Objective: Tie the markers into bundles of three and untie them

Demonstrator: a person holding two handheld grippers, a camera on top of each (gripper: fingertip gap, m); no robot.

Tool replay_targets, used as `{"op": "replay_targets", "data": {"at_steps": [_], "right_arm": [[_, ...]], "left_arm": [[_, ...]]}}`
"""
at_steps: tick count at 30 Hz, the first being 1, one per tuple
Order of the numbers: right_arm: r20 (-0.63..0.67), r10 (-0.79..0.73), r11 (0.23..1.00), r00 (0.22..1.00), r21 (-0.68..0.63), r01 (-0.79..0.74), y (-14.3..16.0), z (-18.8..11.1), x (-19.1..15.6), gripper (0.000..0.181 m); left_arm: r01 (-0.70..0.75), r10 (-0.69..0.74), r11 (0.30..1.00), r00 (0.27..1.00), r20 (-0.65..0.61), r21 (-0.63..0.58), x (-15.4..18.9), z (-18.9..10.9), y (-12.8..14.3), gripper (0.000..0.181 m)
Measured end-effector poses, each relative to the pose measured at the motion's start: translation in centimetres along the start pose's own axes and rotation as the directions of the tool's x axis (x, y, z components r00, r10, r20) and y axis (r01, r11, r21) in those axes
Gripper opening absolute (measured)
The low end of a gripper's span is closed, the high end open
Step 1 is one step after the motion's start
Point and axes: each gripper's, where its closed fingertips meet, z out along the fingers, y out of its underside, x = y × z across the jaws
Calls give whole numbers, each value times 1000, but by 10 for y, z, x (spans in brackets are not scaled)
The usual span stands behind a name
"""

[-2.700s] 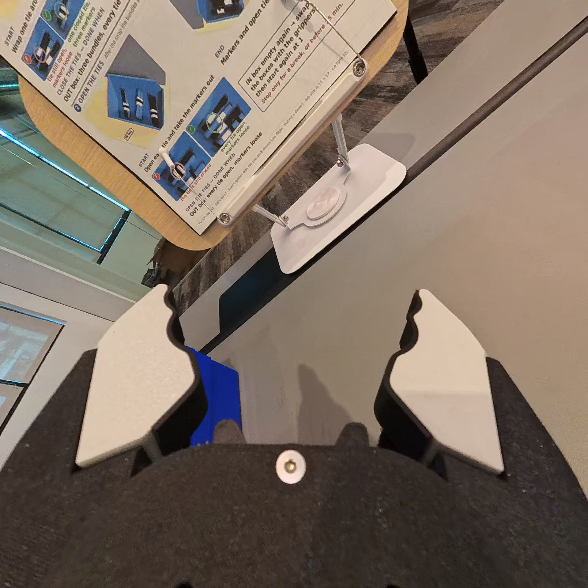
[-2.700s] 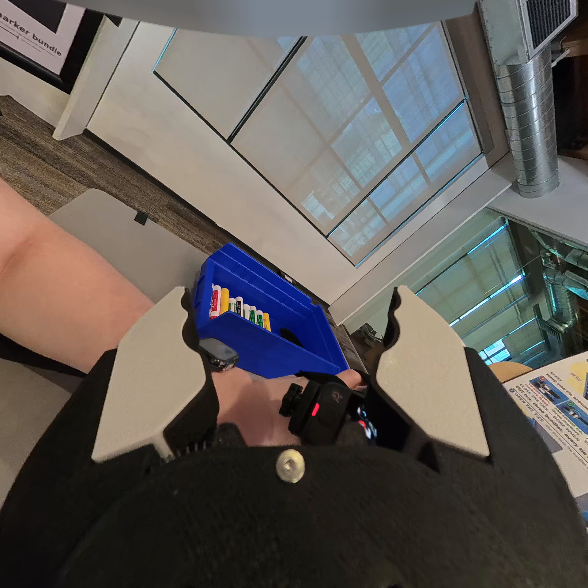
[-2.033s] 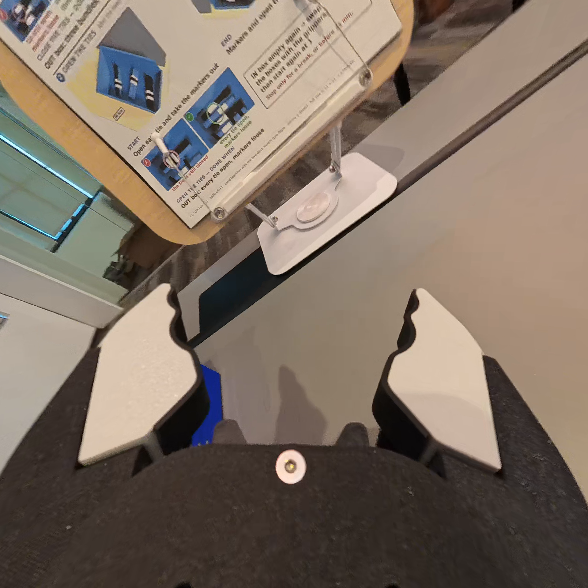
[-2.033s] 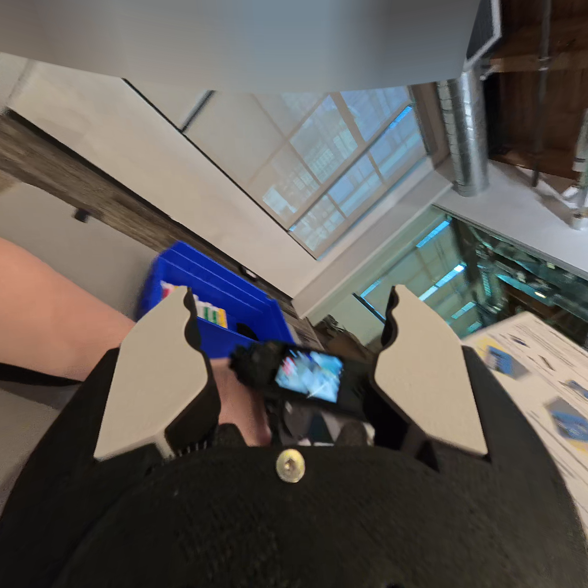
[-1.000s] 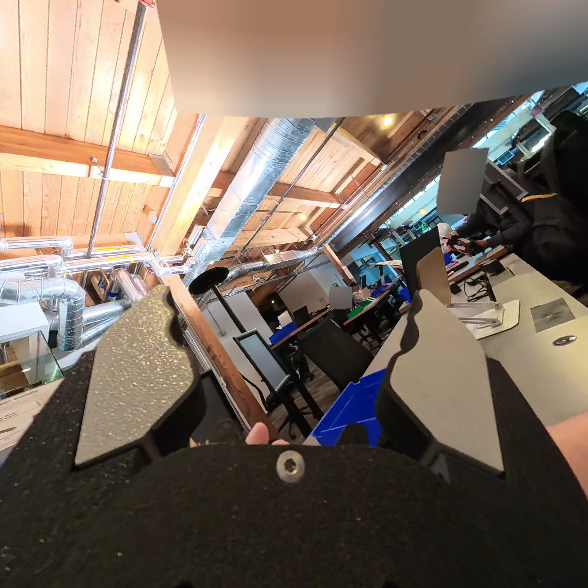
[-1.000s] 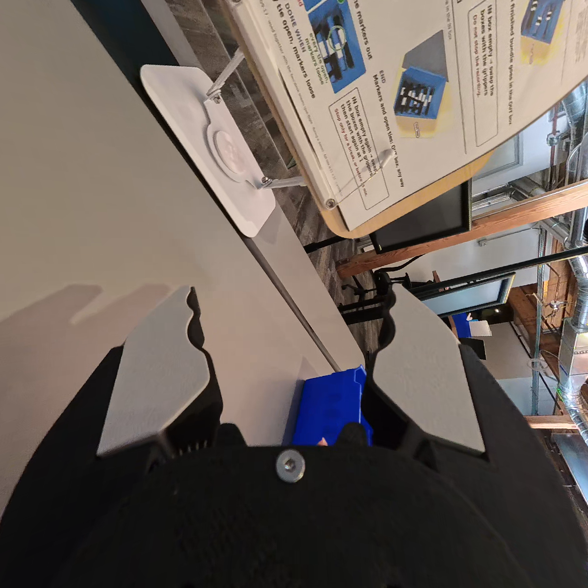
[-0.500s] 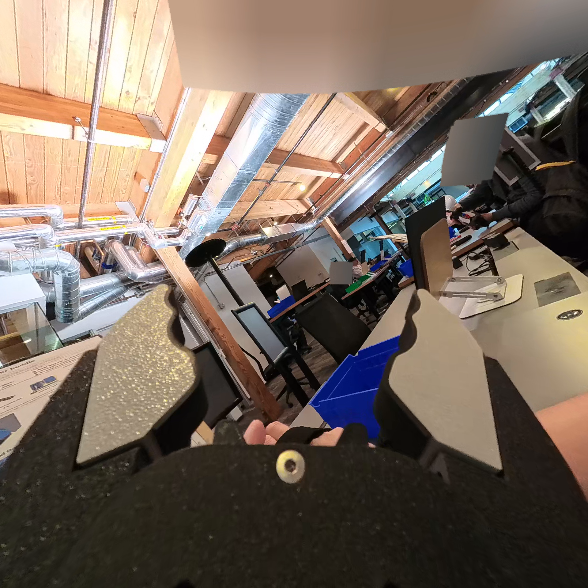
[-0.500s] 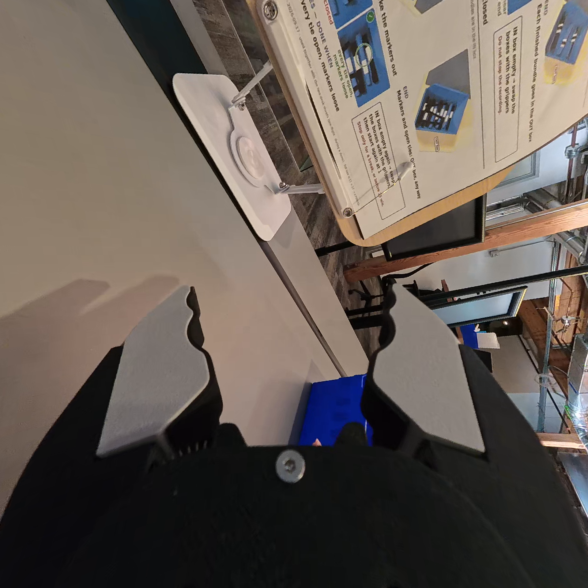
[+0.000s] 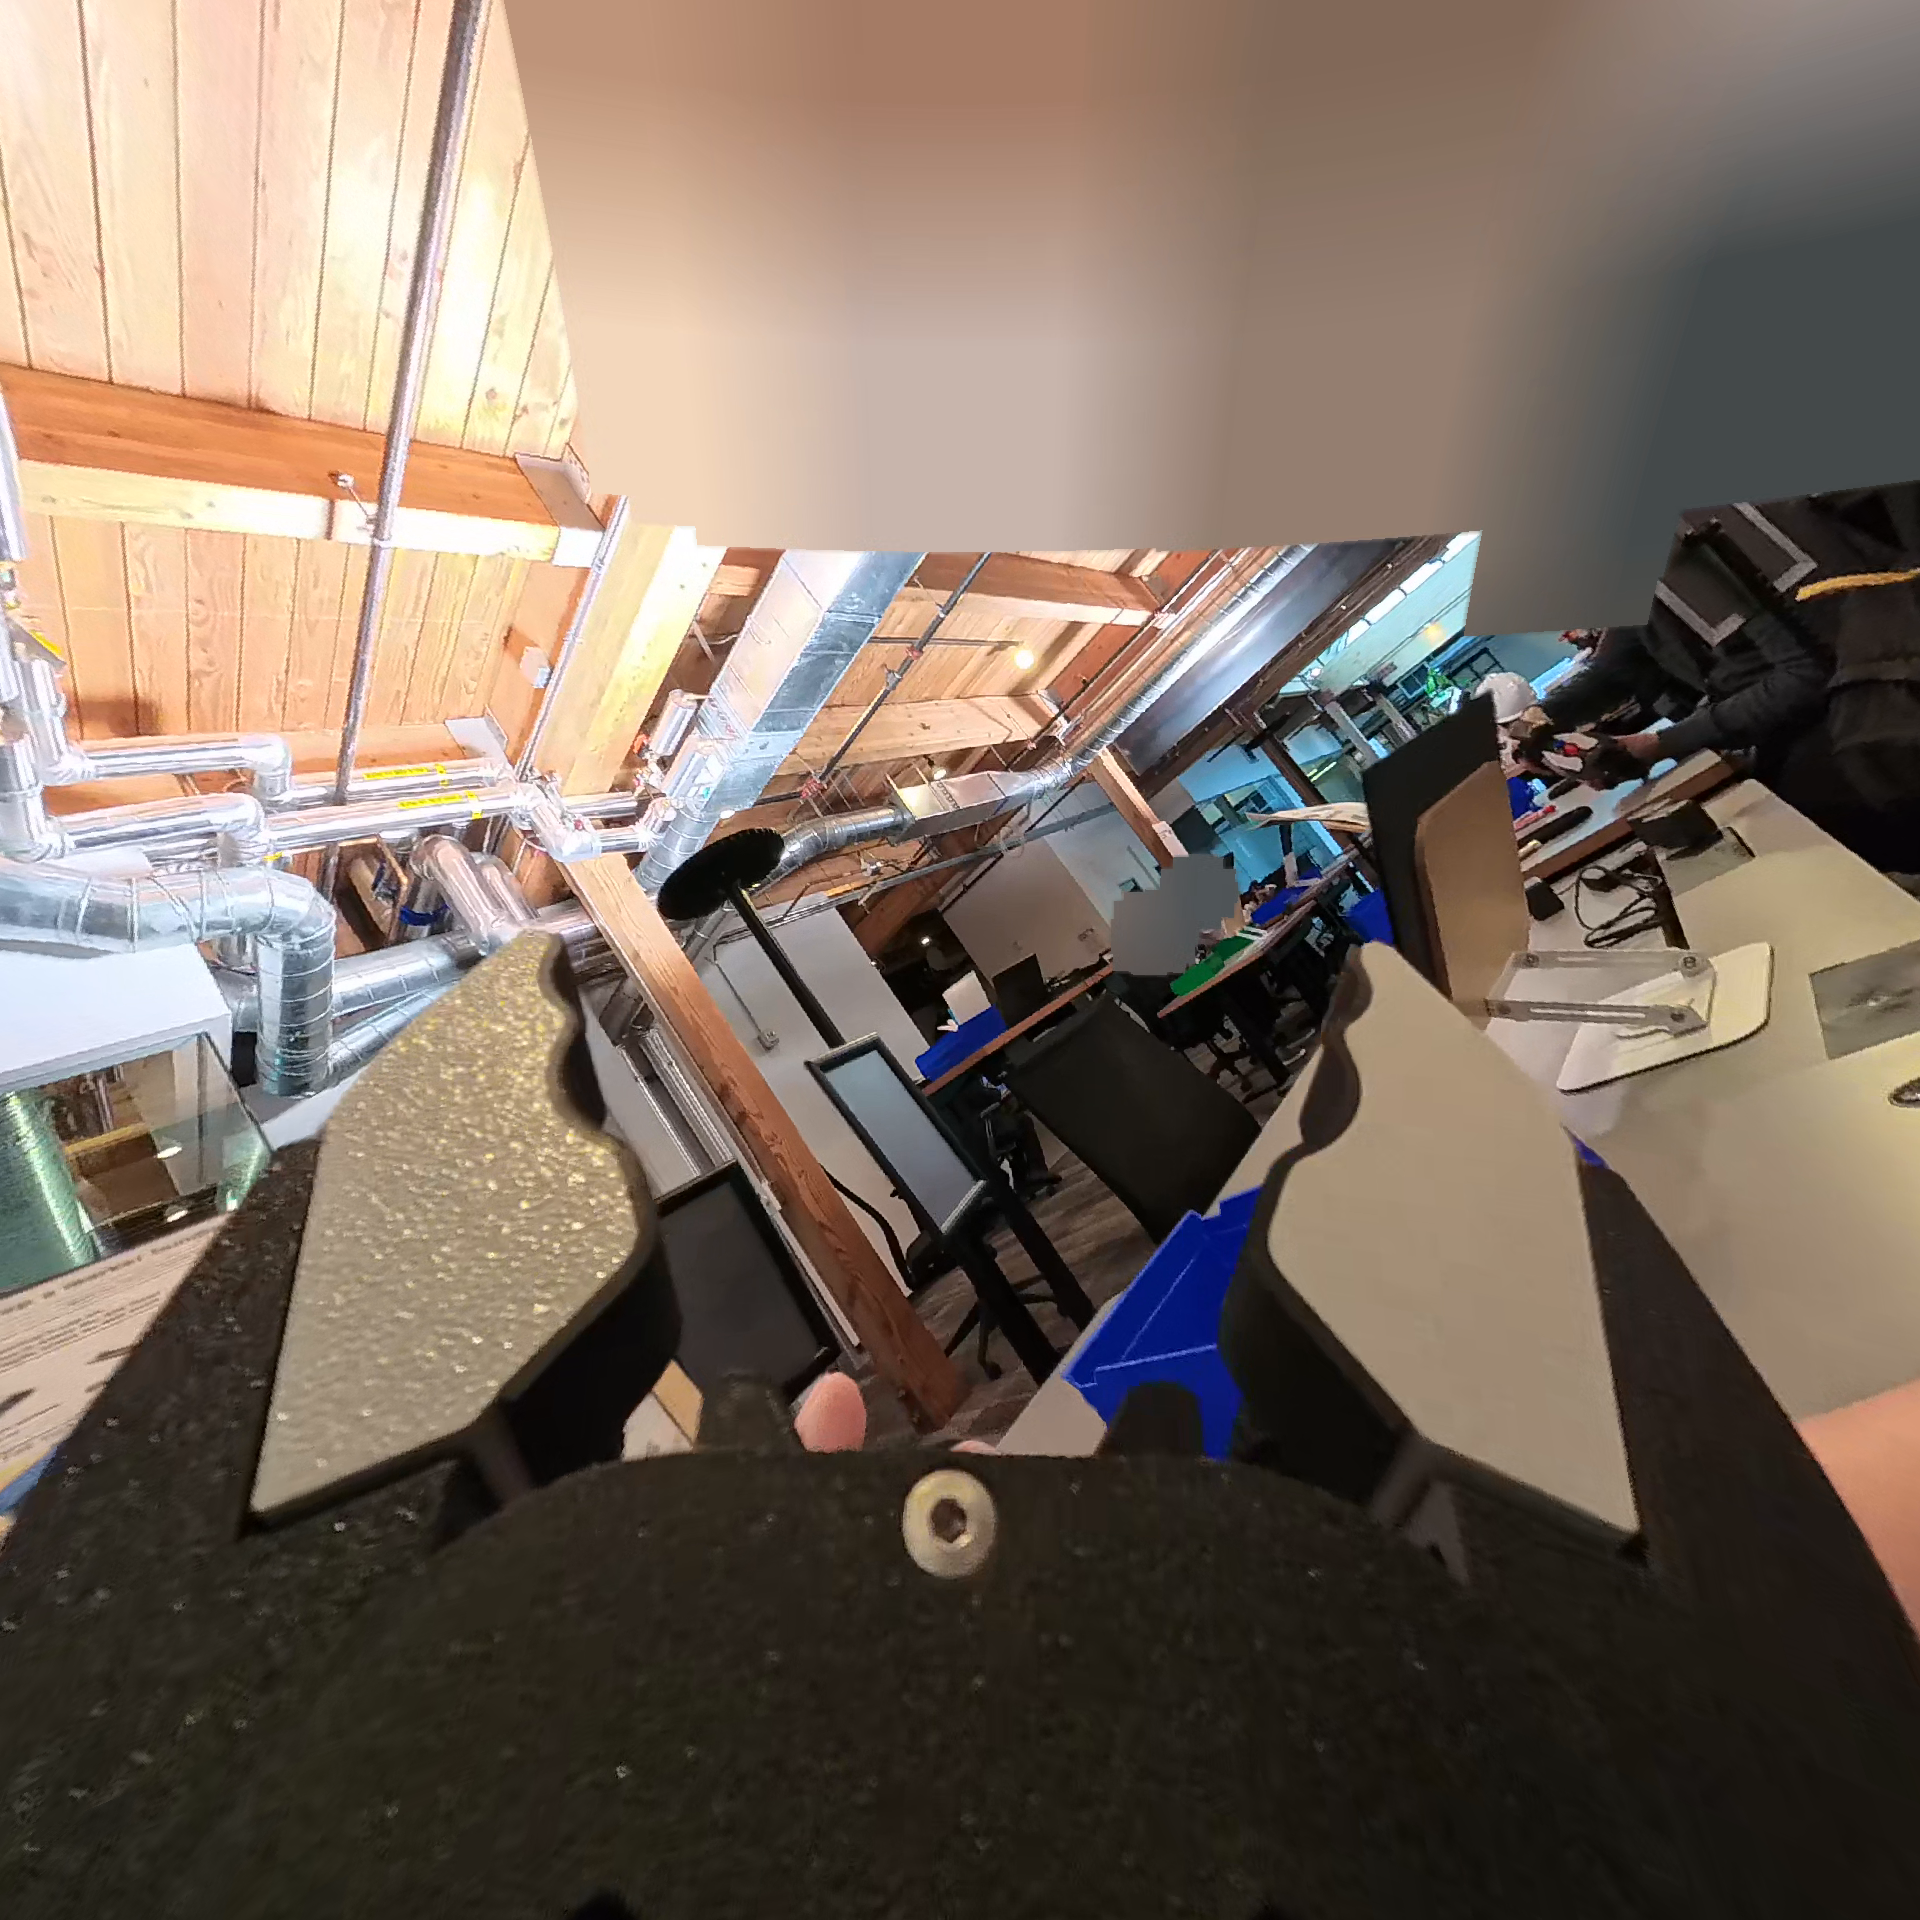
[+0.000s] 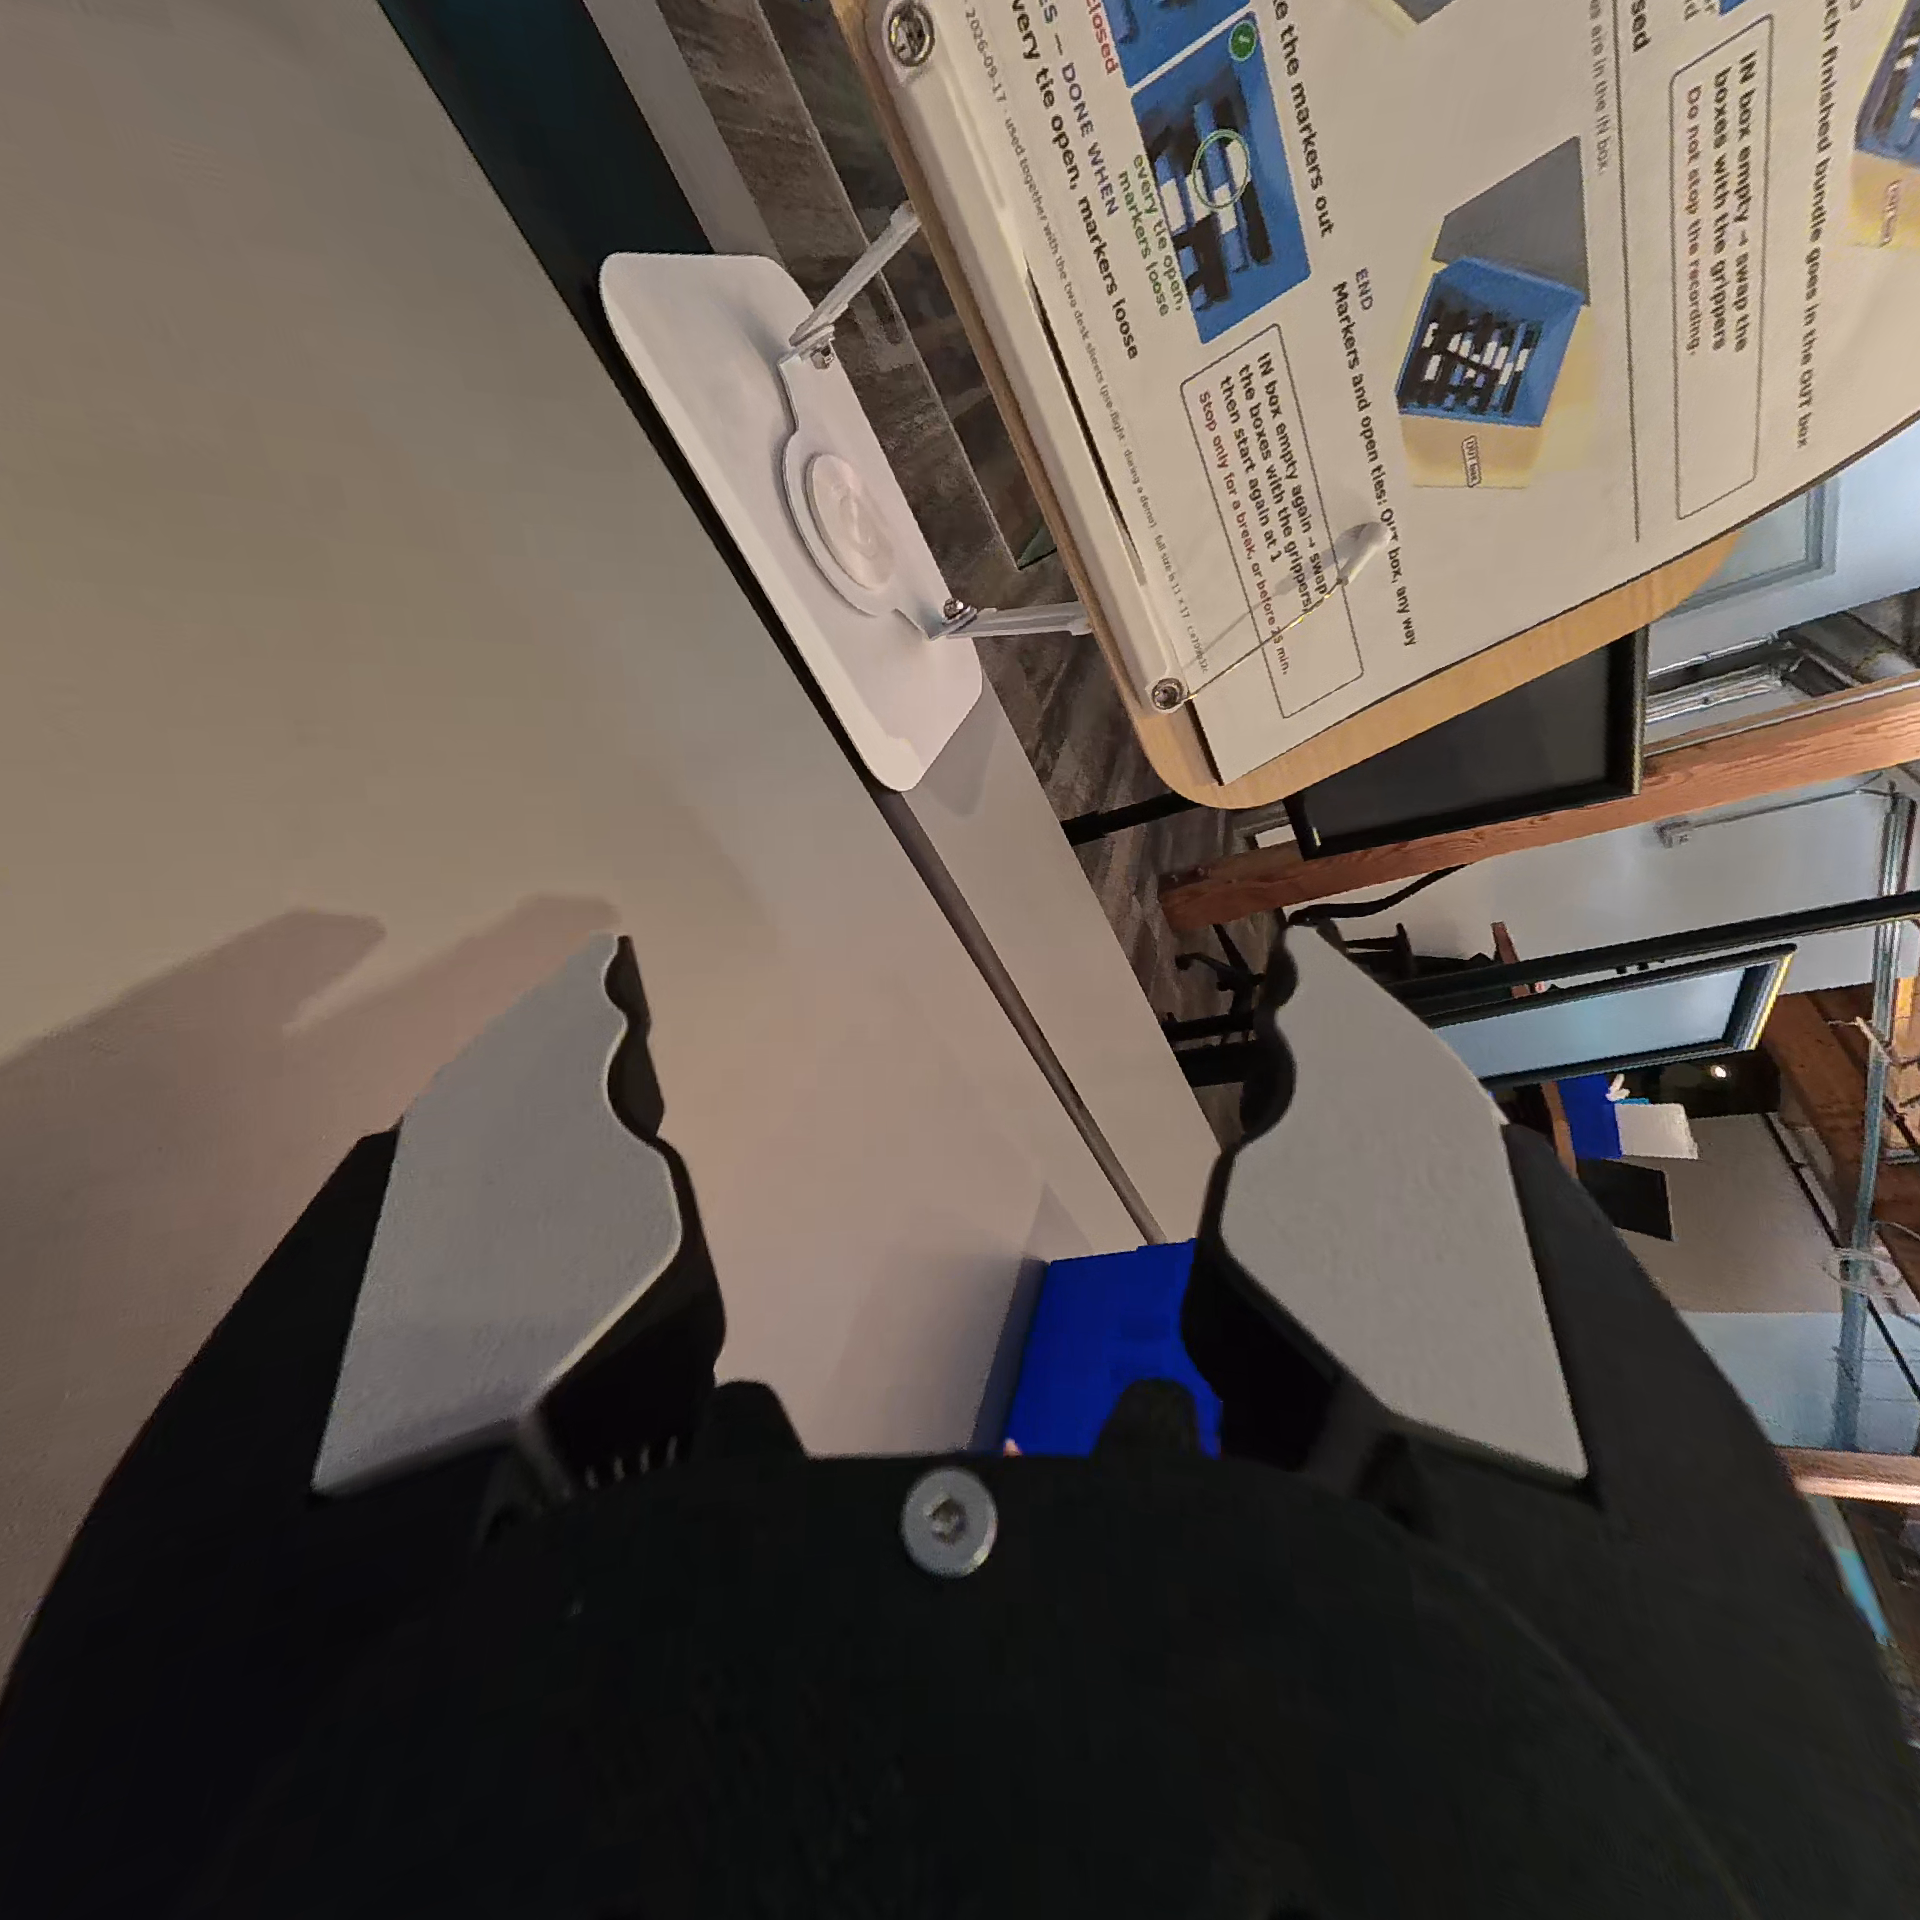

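My left gripper (image 9: 956, 1049) is open and empty, tilted up toward the room and ceiling. A blue bin (image 9: 1164, 1320) shows low between its fingers, at the grey table's edge. A fingertip (image 9: 831, 1411) pokes up just behind the gripper base. My right gripper (image 10: 951, 1049) is open and empty above the grey table (image 10: 312, 520). A blue bin (image 10: 1101, 1351) sits low between its fingers, partly hidden by the right finger. No markers or ties show in either view.
An instruction board (image 10: 1455, 312) on a white stand (image 10: 790, 499) is at the table's far edge. Beyond the left gripper are other desks, a black chair (image 9: 1132, 1101), monitors, another board on a stand (image 9: 1475, 894) and people working at the right.
Both grippers swung round: the left turned from the board and table up toward the room, the right turned from the window and bin of markers to the table and board. Both stayed open.
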Motion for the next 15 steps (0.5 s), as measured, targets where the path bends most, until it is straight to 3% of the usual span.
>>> {"op": "replay_targets", "data": {"at_steps": [5, 7, 9, 10, 13, 15], "right_arm": [[59, 99, 994, 993, 39, -102, 4, 9, 1, 114], [124, 203, 977, 971, 40, -209, 14, 18, 3, 111], [226, 343, 931, 912, 50, -363, 22, 28, 4, 107], [311, 430, 882, 848, 54, -468, 22, 30, 2, 107], [590, 601, 652, 539, 28, -758, 10, 22, 6, 108], [694, 588, 540, 417, 47, -840, 2, 10, 21, 107]], "left_arm": [[51, -39, 995, 989, 142, -88, -60, -7, 14, 129], [158, -116, 972, 966, 231, -174, -100, -15, 30, 124], [310, -241, 902, 939, 245, -301, -125, -26, 59, 107], [407, -334, 838, 909, 248, -364, -132, -33, 75, 105], [630, -638, 610, 750, 173, -482, -130, -52, 106, 101], [665, -697, 553, 699, 158, -502, -137, -65, 119, 87]]}}
